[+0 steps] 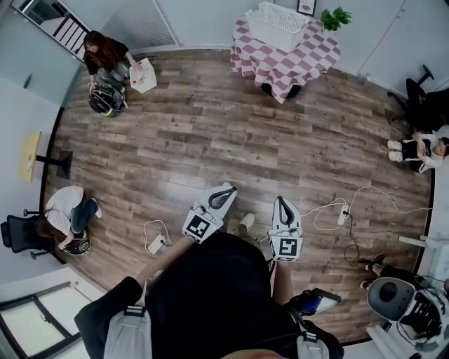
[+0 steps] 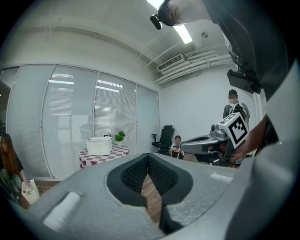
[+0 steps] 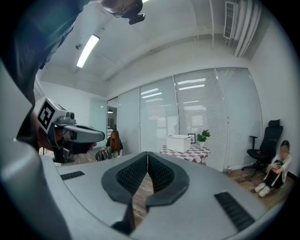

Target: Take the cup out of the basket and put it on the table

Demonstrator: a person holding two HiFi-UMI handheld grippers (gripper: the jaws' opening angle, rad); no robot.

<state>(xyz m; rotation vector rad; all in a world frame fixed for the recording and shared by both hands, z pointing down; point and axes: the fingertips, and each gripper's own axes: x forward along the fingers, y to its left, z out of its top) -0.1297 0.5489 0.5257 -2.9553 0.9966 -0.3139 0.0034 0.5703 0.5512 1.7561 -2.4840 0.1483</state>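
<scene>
The white basket [image 1: 277, 24] stands on a small round table [image 1: 287, 63] with a red-checked cloth, far across the room. No cup shows from here; the basket's inside is hidden. My left gripper [image 1: 226, 187] and right gripper [image 1: 281, 200] are held side by side at waist height above the wooden floor, both pointing toward that table. In the left gripper view the jaws meet at the left gripper [image 2: 148, 157] with nothing between them, the basket [image 2: 99, 146] small in the distance. The right gripper [image 3: 147, 155] is likewise shut and empty, with the basket [image 3: 178, 143] ahead.
A person [image 1: 105, 59] crouches by bags at the far left, another [image 1: 66, 210] crouches at the left wall, a third [image 1: 421, 148] sits at the right wall. Cables and power strips [image 1: 342, 214] lie on the floor. A potted plant [image 1: 335, 17] stands behind the table.
</scene>
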